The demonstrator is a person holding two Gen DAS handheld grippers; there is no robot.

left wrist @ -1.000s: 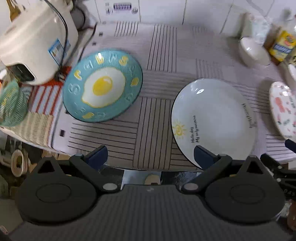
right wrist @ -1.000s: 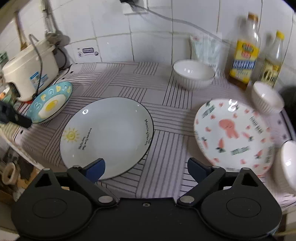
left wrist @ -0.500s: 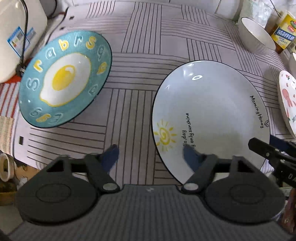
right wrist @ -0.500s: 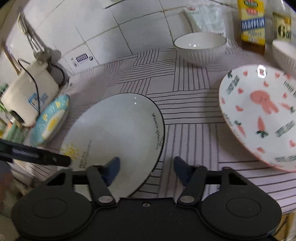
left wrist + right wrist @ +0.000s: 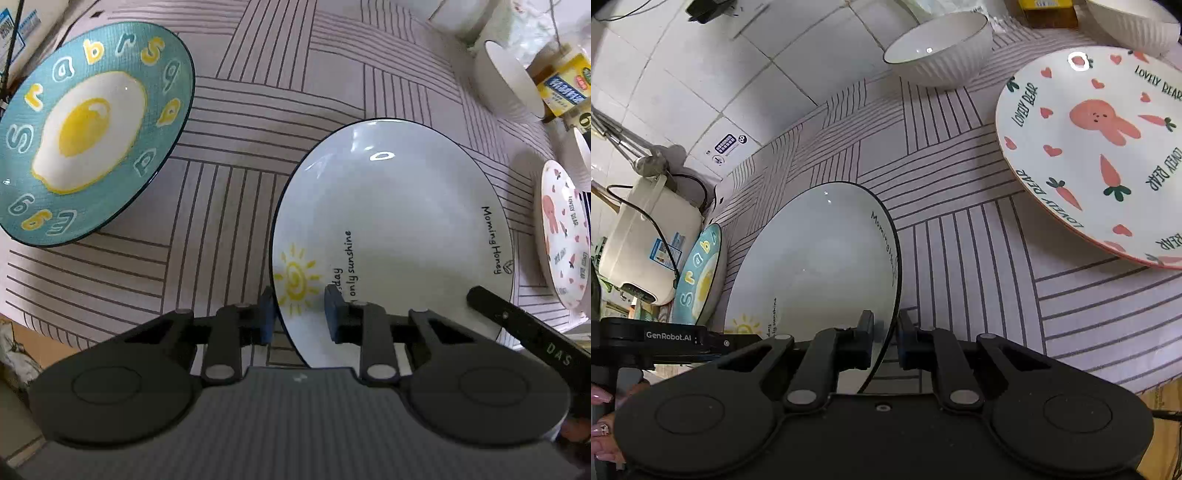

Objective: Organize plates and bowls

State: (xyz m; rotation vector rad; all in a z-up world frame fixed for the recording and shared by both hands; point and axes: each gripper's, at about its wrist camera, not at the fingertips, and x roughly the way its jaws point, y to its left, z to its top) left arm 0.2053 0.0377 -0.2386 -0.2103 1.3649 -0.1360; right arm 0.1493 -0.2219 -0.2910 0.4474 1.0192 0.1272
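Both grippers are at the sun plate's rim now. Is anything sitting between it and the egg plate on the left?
Nothing visible: only bare striped cloth lies between the sun plate and the egg plate.

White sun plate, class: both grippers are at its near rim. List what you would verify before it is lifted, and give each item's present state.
1. Left gripper straddles the white sun plate rim: ok.
2. Right gripper straddles the rim: ok.
3. Pads clamped firmly on the rim: cannot tell; gaps show.
4. Plate apart from the egg plate: ok.
5. Plate apart from the rabbit plate: ok.
6. Nothing lies on the plate: ok.
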